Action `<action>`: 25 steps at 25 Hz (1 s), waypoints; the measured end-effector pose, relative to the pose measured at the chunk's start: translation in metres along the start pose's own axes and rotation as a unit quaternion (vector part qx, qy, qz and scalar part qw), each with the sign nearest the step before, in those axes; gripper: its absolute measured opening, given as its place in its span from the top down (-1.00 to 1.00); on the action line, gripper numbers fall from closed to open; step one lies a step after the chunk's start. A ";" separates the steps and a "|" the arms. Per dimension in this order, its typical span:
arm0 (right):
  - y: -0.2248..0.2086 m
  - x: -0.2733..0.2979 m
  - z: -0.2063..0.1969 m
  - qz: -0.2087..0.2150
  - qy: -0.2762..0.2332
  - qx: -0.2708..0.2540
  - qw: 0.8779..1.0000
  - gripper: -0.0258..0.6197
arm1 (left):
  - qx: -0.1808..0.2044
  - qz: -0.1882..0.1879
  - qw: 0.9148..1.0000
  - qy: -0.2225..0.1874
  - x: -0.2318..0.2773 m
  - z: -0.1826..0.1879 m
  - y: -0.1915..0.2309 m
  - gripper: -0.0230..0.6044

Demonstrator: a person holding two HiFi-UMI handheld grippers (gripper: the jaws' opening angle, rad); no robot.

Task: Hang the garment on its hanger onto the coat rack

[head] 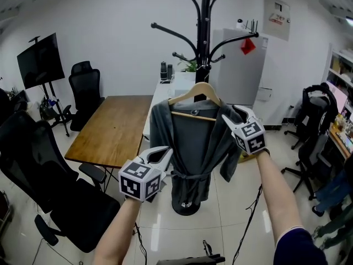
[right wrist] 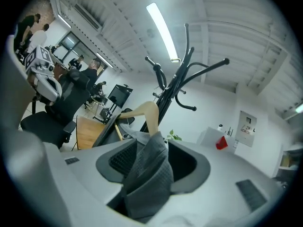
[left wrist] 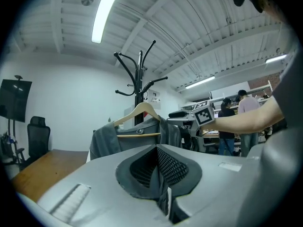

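Head view first: the dark grey robe-like garment [head: 193,142] is up on its pale wooden hanger [head: 196,90], right in front of the pole of the black metal coat rack [head: 205,15]. Whether the hanger's hook sits on a rack arm, I cannot tell. The left hand-held gripper [head: 161,155] is low at the garment's left edge, near the tied belt. The right hand-held gripper [head: 234,116] is high at the garment's right shoulder, just beside the hanger's end. A brown wooden desk [head: 116,128] stands to the left, with a black office chair [head: 55,175] nearer the camera.

Over to the left gripper view: the left hand-held gripper [left wrist: 158,167] has its jaws drawn together, with a thin strip of grey cloth pinched between them. Beyond, the garment [left wrist: 106,141] hangs from the hanger [left wrist: 142,112] before the coat rack [left wrist: 138,74], and the right hand-held gripper [left wrist: 204,115] is at its far shoulder.

Now the right gripper view: the right hand-held gripper [right wrist: 151,167] has its jaws standing wide apart. A thick fold of the garment [right wrist: 151,183] lies loose between them, not squeezed. The hanger [right wrist: 147,115] rises just behind, the coat rack [right wrist: 182,65] above it.
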State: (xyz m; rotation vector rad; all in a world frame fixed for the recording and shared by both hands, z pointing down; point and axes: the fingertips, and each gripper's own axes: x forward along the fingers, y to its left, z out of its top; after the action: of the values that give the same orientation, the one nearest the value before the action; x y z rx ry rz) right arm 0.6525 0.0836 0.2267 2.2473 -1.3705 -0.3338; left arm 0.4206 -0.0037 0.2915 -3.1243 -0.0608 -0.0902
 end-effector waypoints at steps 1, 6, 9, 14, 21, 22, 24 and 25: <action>0.004 -0.011 0.004 -0.004 -0.008 0.004 1.000 0.22 | 0.000 -0.001 1.000 0.004 -0.001 -0.003 -0.002 0.91; 0.051 -0.064 0.004 0.009 -0.037 0.053 0.998 0.30 | -0.008 -0.005 1.000 0.019 -0.007 -0.019 -0.009 0.91; 0.087 -0.088 -0.017 0.030 -0.027 0.110 0.993 0.41 | -0.015 -0.011 0.999 0.028 -0.009 -0.031 -0.017 0.91; 0.144 -0.116 -0.042 0.050 -0.008 0.202 0.978 0.78 | -0.031 -0.019 0.998 0.044 -0.017 -0.056 -0.032 0.91; 0.199 -0.132 -0.057 0.083 0.013 0.272 0.959 0.90 | -0.056 -0.017 0.997 0.059 -0.025 -0.085 -0.044 0.91; 0.203 -0.134 -0.057 0.087 0.012 0.280 0.956 0.90 | -0.059 -0.015 0.996 0.061 -0.026 -0.088 -0.044 0.91; 0.209 -0.136 -0.056 0.096 0.012 0.288 0.953 0.90 | -0.062 -0.014 0.996 0.065 -0.027 -0.093 -0.045 0.91; 0.211 -0.136 -0.055 0.100 0.013 0.289 0.952 0.90 | -0.063 -0.014 0.996 0.066 -0.028 -0.094 -0.045 0.91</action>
State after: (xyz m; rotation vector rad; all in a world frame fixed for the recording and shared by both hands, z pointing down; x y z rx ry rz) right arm 0.4514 0.1388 0.3777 2.5070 -1.8446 0.1973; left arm 0.3856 0.0385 0.3846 -3.2347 -0.1001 -0.3130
